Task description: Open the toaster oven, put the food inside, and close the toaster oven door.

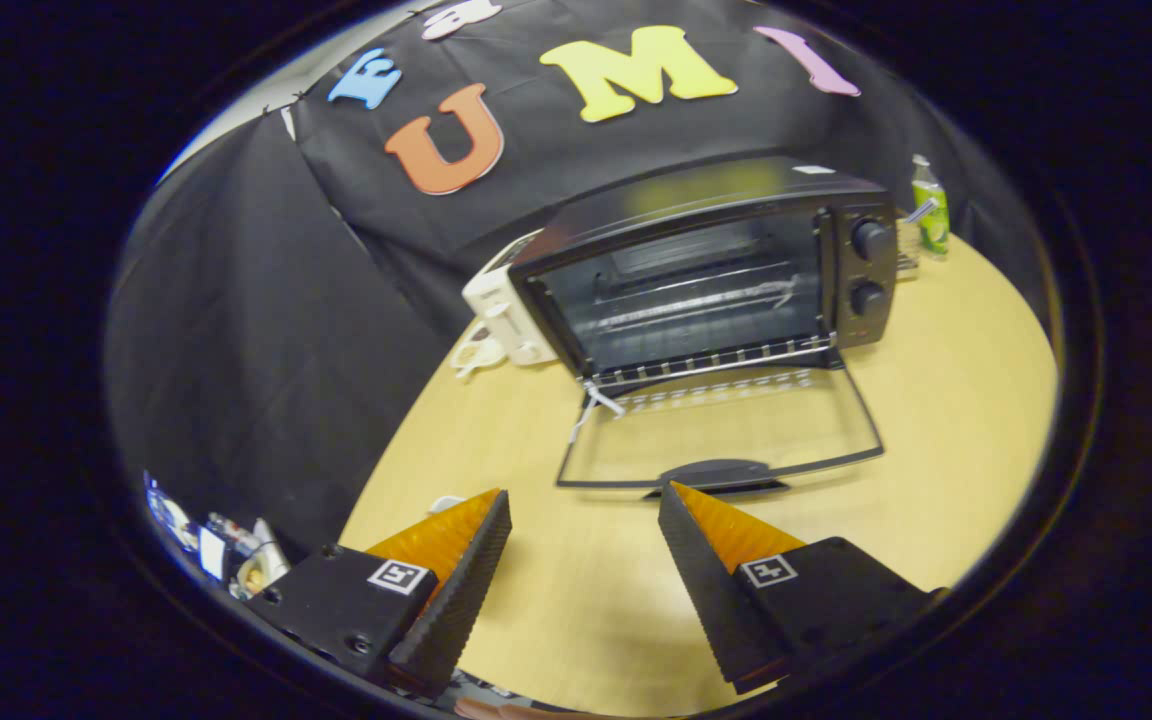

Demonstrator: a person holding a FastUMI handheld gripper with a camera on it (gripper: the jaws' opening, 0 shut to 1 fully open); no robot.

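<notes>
A black toaster oven (706,270) stands on the wooden table (936,400) beyond my fingers. Its glass door (726,440) is swung fully down and lies flat toward me, with the dark handle (721,472) nearest my fingers. The cavity shows a wire rack (696,310) and nothing on it that I can make out. Two round knobs (871,240) sit on the oven's right panel. My gripper (584,492) is open, held above the table just short of the door handle, with nothing between its fingers. A small white thing (446,502) peeks out by the left fingertip.
A white appliance (501,310) stands to the left of the oven, with a white cup-like object (479,354) in front of it. A green bottle (930,208) stands behind the oven on the right. Clutter (226,555) lies below the table's left edge.
</notes>
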